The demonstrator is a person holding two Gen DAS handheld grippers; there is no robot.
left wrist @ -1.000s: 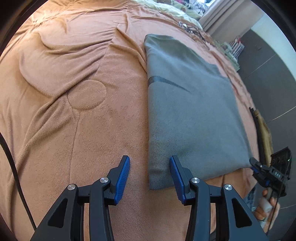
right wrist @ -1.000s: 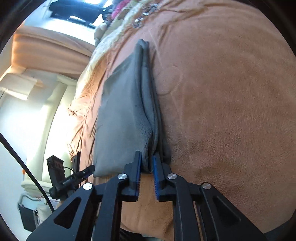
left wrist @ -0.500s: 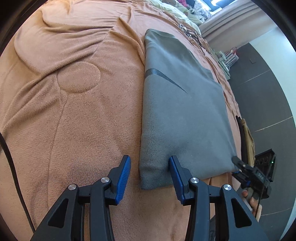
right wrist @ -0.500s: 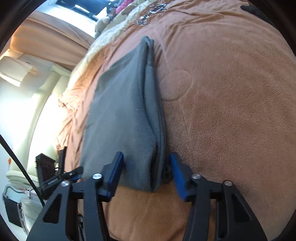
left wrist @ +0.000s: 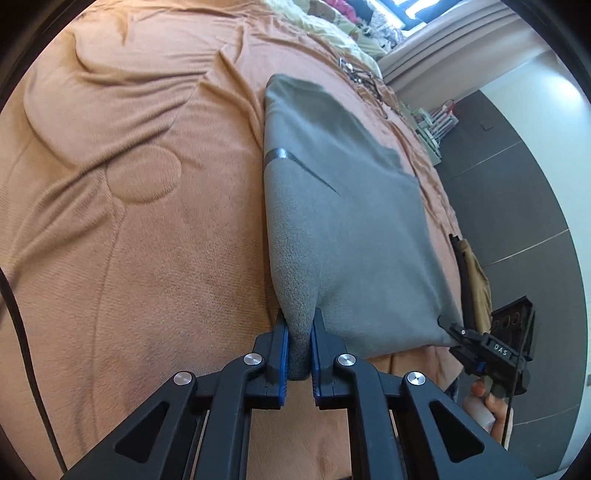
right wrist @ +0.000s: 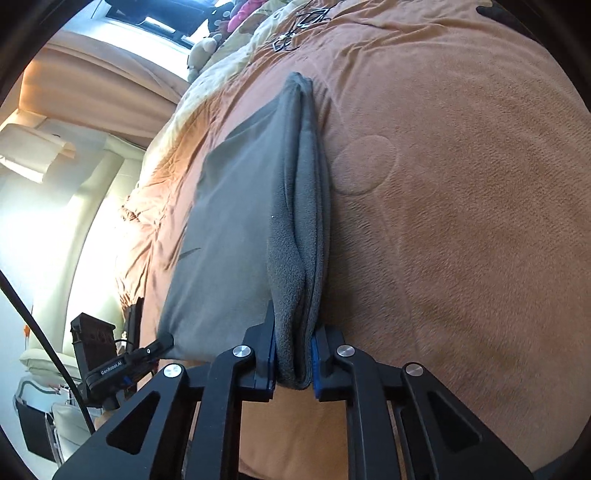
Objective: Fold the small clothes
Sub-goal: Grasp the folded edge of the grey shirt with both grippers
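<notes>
A folded grey garment (left wrist: 343, 221) lies lengthwise on the orange blanket (left wrist: 140, 206). My left gripper (left wrist: 299, 350) has its jaws closing, and its blue pads pinch the near left corner of the cloth. In the right wrist view the same grey garment (right wrist: 236, 236) shows its layered right edge. My right gripper (right wrist: 293, 363) has its jaws closing too, pads pressed on the near right corner's stacked layers. The right gripper (left wrist: 448, 325) also shows at the cloth's other corner in the left wrist view, held by a hand (left wrist: 495, 402). The left gripper (right wrist: 162, 341) appears at lower left in the right wrist view.
A round stitched patch (left wrist: 142, 177) marks the blanket left of the garment. A tangle of cables (left wrist: 354, 72) and pale bedding (left wrist: 325, 26) lie at the far end. A dark wall (left wrist: 517, 206) borders the bed's right side; a cream chair (right wrist: 55, 350) stands beside the bed.
Both grippers went from open, straddling the near corners of the grey garment, to shut on them. The cloth is now bunched up between each pair of pads.
</notes>
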